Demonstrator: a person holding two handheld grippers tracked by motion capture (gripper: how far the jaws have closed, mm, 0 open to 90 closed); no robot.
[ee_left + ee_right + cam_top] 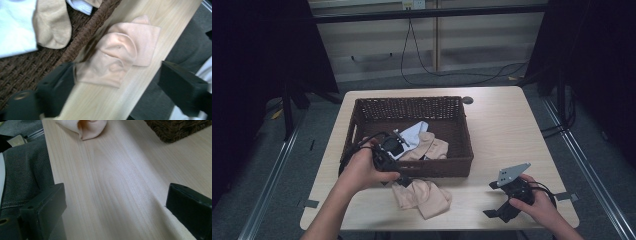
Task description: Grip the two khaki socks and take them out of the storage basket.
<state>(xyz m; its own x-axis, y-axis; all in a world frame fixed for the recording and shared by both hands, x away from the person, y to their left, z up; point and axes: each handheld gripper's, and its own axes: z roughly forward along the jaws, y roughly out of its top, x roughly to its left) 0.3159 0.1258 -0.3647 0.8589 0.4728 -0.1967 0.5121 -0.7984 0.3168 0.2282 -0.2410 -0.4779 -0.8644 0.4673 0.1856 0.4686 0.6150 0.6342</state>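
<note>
— What is seen on the table [507, 130] away from the work?

— A small dark round disc [467, 100] is set in the far part of the light wooden top, just behind the basket's far right corner.

— And beyond the table?

— A black cable [412, 55] is hung down the pale back wall and trailed across the grey floor [377, 82]. Dark curtains [257, 60] are hung at both sides, and dark stand legs [288, 107] are planted at the left. Metal rails [272, 175] are laid along the floor at either side of the table.
</note>
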